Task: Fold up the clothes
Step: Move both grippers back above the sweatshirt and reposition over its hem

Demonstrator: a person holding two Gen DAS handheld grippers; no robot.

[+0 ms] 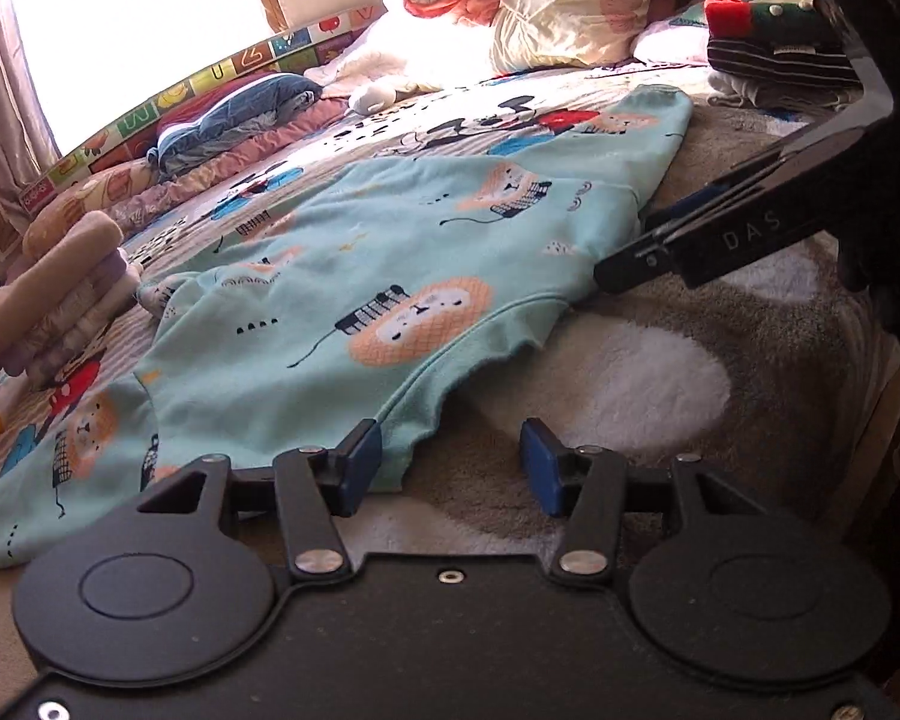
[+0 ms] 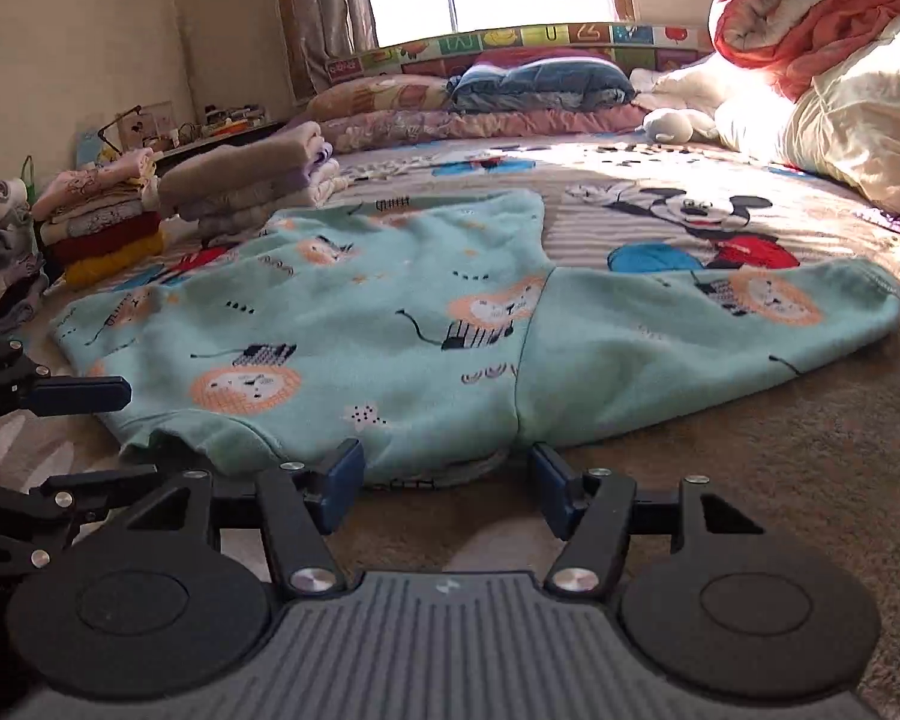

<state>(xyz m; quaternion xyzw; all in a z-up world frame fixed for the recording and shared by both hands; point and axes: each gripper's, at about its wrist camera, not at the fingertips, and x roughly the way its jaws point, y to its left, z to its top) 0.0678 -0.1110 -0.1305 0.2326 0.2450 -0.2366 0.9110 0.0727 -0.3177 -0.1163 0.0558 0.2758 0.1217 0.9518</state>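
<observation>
On the bed, a soft, light fleece top (image 2: 354, 336) lies flat; both spread tools, left tool (image 1: 450, 462) and right tool (image 2: 447, 480), should pinch its near edge.

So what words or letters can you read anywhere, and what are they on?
"DAS": on the right hand-held gripper, along its black side.
"U" and "Z": on the alphabet mat under the window.
A "2"-like sign: on the same mat in the left view; uncertain.
The mat's other tiles and the tag on the striped clothes: too blurred to read.
</observation>
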